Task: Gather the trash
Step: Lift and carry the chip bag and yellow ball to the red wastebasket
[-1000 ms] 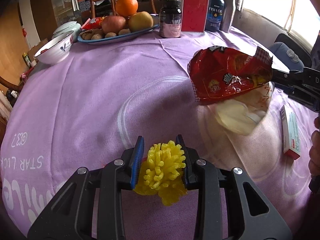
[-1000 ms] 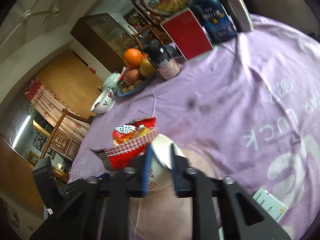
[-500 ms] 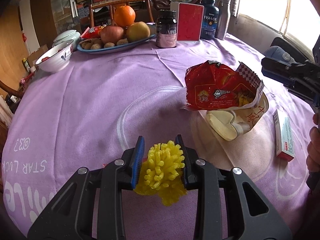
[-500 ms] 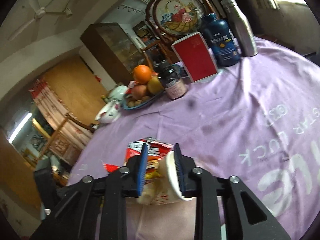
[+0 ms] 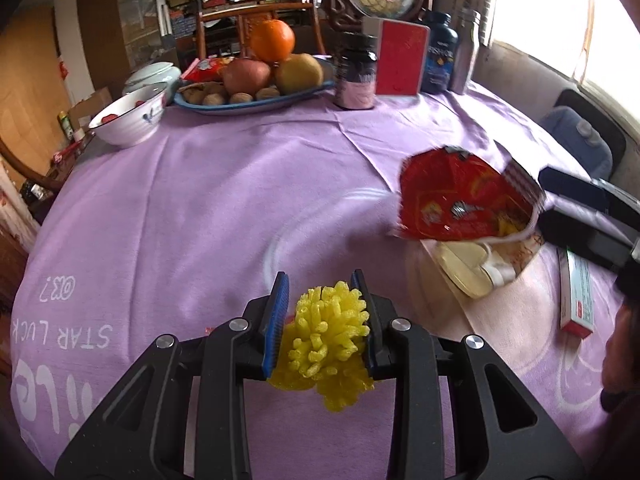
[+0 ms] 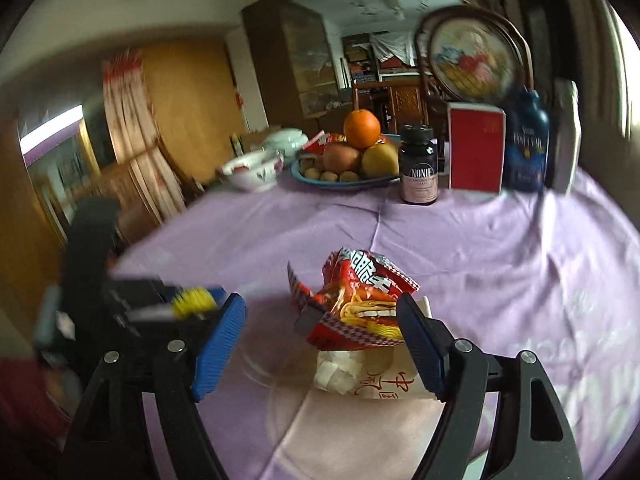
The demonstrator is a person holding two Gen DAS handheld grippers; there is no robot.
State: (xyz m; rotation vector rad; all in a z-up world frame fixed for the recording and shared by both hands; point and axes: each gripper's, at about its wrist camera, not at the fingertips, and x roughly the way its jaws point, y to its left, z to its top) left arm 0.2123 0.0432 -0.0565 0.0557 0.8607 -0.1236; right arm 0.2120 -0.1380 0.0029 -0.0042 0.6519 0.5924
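We've got the yellow foam scrap (image 5: pixel 326 334) clamped in our left gripper (image 5: pixel 322 320), kept up off the purple tablecloth (image 5: pixel 200 208). Our right gripper (image 6: pixel 320 344) has just spread its jaws, letting go of the red snack wrapper (image 6: pixel 356 304) and paper cup (image 6: pixel 376 376), which sit on the cloth between them.

daylight glares from the window (image 5: pixel 560 20); right view motion-blurred, fisheye edges bent and dark.
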